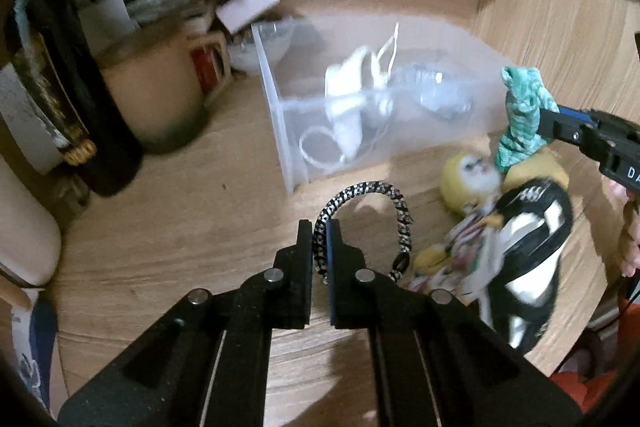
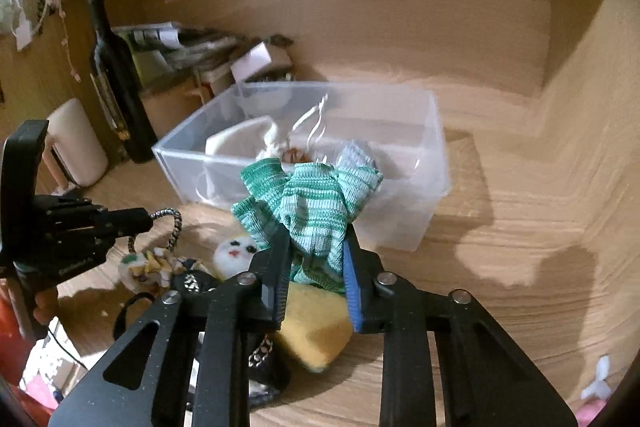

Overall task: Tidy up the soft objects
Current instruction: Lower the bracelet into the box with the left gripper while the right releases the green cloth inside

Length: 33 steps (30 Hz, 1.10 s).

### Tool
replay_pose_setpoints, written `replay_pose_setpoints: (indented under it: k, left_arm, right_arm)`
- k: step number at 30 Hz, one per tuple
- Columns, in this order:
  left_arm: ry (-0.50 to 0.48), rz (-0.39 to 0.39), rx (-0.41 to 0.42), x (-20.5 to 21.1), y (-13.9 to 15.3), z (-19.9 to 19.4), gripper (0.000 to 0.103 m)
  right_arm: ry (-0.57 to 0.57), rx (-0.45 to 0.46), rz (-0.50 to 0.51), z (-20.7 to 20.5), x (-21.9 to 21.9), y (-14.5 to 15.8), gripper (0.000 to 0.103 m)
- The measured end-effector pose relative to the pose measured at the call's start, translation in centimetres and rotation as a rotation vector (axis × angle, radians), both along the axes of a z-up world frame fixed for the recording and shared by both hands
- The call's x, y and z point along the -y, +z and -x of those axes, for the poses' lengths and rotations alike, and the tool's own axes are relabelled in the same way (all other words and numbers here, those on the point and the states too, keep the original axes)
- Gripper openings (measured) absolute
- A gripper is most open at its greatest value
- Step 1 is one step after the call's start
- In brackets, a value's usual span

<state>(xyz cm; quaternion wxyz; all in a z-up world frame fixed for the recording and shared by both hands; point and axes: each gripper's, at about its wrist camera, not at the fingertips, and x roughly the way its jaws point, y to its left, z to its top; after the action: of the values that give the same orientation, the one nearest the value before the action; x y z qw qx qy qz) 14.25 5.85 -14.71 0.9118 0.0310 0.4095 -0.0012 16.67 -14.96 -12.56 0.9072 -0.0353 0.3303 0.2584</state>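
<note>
My left gripper (image 1: 319,239) is shut on a black-and-white braided cord (image 1: 370,193) above the wooden desk; it also shows in the right wrist view (image 2: 148,221). My right gripper (image 2: 316,247) is shut on a green-and-white knitted cloth (image 2: 312,199), held in the air just in front of the clear plastic bin (image 2: 434,147). The cloth (image 1: 522,107) also shows at the right of the left wrist view, beside the bin (image 1: 276,107). The bin holds white soft items (image 1: 352,95). A yellow plush toy (image 1: 472,171) and a black-and-white pouch (image 1: 532,239) lie on the desk.
A dark bottle (image 2: 116,83), a beige mug (image 1: 160,95), a white cylinder (image 2: 76,143) and stacked papers (image 2: 180,43) stand at the back left. Wooden walls close the back and right. A yellow sponge-like item (image 2: 316,327) lies under my right gripper.
</note>
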Motion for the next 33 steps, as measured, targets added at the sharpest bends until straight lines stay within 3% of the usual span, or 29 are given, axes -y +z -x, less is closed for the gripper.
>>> replay_pose_setpoints:
  k: [9, 16, 25, 33]
  left_arm:
    - [0.013, 0.014, 0.156, 0.1, 5.7, 1.5, 0.005]
    - [0.022, 0.039, 0.234, 0.6, 8.7, -0.9, 0.005]
    - [0.016, 0.080, 0.231, 1.0, 8.9, -5.5, 0.005]
    - [-0.012, 0.100, 0.163, 2.1, 7.6, -9.1, 0.005]
  right_arm:
    - [-0.051, 0.131, -0.039, 1.3, 1.9, 4.4, 0.021]
    - [-0.077, 0.190, -0.057, 0.6, 1.9, 6.3, 0.021]
    - [-0.089, 0.214, -0.066, -1.7, 1.7, 7.2, 0.021]
    - [-0.064, 0.150, -0.050, -4.6, 0.5, 6.0, 0.021]
